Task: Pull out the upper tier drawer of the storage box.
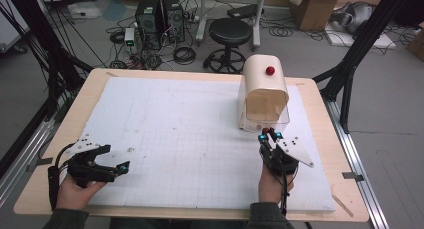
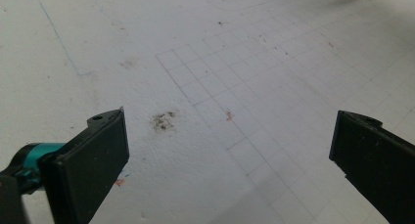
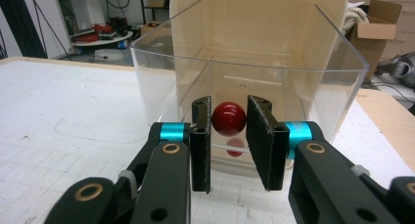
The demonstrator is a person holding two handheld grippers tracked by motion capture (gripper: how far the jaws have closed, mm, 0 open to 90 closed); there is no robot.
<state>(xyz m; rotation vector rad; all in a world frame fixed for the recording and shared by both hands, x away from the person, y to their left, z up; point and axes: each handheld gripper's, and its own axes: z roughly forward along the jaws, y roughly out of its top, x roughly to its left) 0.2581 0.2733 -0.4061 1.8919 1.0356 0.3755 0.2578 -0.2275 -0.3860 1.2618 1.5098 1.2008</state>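
Workshop floor fills the top of the high view: two computer towers (image 1: 160, 16), loose cables, a black stool (image 1: 230, 34) at upper centre, cardboard boxes at upper right. Below that, a wooden table (image 1: 327, 139) carries a white gridded mat (image 1: 175, 134), scuffed, with a brown smudge (image 2: 163, 120) at centre-left of the left gripper view. Cream bread-bin-like box (image 1: 263, 91) with a clear front drawer (image 3: 161, 72) stands right of centre in the high view, a red knob on top (image 1: 270, 70). Right gripper (image 3: 229, 143) sits at the drawer's front, lower centre of its own view, jaws narrowed around a small red knob (image 3: 228, 118) on the clear wall; a sliver of gap shows on each side, so near-closed but probably not yet clamped. Likely reason for the placement: the knob is the drawer's pull, and a square-on approach lets the jaws close on it evenly. Left gripper (image 1: 117, 168) rests low at the lower left of the high view, well apart from the box, jaws wide open over bare mat, holding nothing; seemingly parked out of the way
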